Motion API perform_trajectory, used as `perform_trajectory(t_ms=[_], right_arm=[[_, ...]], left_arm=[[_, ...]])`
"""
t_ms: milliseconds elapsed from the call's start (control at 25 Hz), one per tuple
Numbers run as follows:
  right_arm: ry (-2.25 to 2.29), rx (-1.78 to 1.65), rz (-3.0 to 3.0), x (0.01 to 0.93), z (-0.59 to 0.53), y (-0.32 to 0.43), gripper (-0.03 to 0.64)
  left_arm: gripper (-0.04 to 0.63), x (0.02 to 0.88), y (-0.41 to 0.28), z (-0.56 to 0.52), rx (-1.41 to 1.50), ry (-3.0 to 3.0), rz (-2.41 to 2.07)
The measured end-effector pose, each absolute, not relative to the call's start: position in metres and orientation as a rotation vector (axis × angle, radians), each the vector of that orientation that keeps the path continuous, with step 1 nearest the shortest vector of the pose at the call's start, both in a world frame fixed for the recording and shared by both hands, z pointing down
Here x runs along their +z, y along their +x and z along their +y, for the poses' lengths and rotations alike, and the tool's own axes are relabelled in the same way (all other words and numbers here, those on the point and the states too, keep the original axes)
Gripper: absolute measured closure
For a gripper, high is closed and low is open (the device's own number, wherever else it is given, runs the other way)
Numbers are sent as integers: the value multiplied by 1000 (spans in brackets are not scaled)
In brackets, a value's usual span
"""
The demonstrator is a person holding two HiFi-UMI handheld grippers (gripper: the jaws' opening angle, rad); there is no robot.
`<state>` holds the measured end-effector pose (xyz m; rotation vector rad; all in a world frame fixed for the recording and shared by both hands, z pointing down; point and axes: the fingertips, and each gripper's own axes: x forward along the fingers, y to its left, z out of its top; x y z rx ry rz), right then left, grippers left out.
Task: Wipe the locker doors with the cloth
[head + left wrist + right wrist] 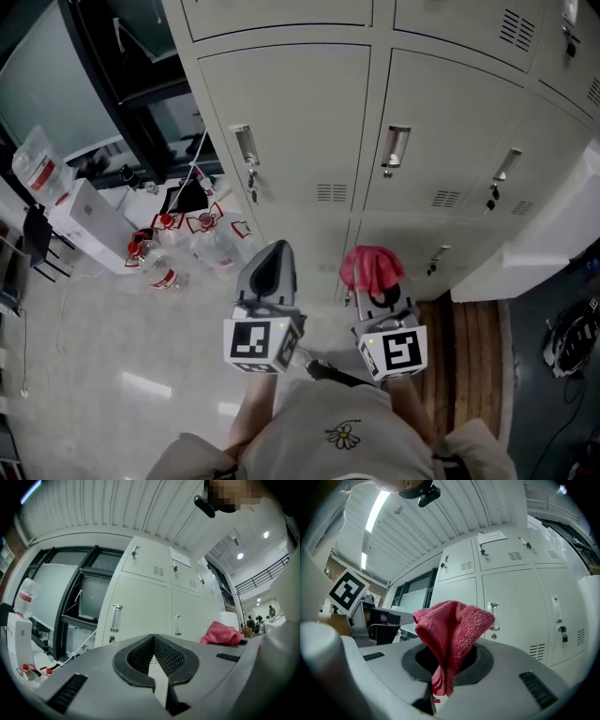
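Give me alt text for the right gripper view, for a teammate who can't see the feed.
The right gripper is shut on a bunched red cloth that stands up above its jaws. Beyond it stand pale locker doors with handles and vents.

Locker area inside large industrial-style hall. Bank of pale grey steel lockers (281, 122), doors fitted with recessed handles, key locks, vent slots. Polished light floor (94, 366) mirrors overhead lights. Dark-framed glass partition (70, 597) alongside. Corrugated metal ceiling (108, 503) carries strip light (377, 510); upper-level railing (268, 570) in distance. Plastic bottles (155, 267), white carton (89, 220) on floor near lockers.
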<state>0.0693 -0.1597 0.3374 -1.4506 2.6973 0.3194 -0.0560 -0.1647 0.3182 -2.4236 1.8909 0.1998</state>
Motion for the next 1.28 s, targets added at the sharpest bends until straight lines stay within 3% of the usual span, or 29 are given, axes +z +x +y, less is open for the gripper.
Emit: perform_trajectory(t_ms=[680,1280], right_arm=[[-1363,363,2756,318,-203,19,586],[-967,680,2735,148,-270,-114,586]], left_arm=[[578,295,-111,-207,164,-2314,1936],[578,280,-130,-219,84,-2280,1952]])
